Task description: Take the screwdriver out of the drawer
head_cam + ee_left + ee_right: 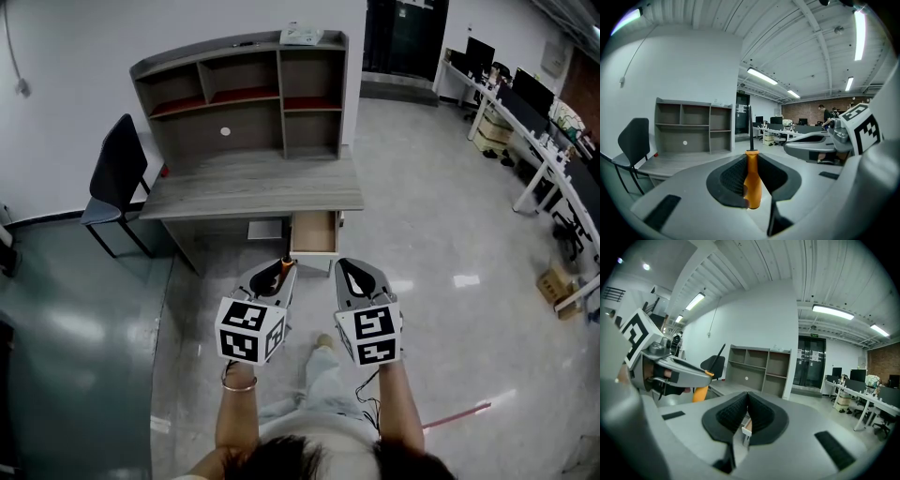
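Fingers (729, 176) of left gripper (751, 157) clamping upright orange screwdriver (753, 187), right gripper (747, 399) fingers (764, 416) together, empty, drawer (314, 233) open

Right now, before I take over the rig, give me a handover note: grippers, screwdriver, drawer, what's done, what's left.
Left gripper: shut on the screwdriver by its orange handle, shaft pointing up.
Right gripper: shut, empty.
Drawer: open under the desk, apart from both grippers.
Done: screwdriver is out of the drawer.
Left: nothing of the task itself; the drawer stands open.
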{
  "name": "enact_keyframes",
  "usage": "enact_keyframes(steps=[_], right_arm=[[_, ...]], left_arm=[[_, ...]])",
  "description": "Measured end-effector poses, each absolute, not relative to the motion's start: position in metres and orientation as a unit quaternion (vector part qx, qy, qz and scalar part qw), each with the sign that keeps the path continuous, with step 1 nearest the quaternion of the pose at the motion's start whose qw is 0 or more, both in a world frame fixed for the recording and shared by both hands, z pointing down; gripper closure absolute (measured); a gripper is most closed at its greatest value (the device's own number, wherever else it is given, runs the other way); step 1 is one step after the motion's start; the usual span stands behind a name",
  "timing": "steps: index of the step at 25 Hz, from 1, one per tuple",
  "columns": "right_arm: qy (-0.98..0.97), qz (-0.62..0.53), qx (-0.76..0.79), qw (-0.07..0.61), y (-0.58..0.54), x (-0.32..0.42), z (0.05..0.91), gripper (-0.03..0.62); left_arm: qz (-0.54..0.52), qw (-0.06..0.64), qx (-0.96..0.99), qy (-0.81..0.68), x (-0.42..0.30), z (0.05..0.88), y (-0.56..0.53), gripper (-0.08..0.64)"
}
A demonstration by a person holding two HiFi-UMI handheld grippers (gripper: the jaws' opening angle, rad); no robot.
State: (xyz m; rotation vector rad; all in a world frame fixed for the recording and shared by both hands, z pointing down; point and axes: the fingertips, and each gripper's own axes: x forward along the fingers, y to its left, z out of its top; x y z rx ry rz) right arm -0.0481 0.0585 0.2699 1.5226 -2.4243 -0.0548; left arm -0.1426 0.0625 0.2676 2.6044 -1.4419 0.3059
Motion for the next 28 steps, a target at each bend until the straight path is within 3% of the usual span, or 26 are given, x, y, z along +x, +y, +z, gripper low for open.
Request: enact_keyframes(steps=[28], right_arm=[[-0.847, -0.021, 0.51, 0.147, 0.102, -0.058, 0.28, 0.566]], left_arm=[[0.071, 0.061, 0.875, -0.475, -0.151, 0.255, 0.112, 0.483]])
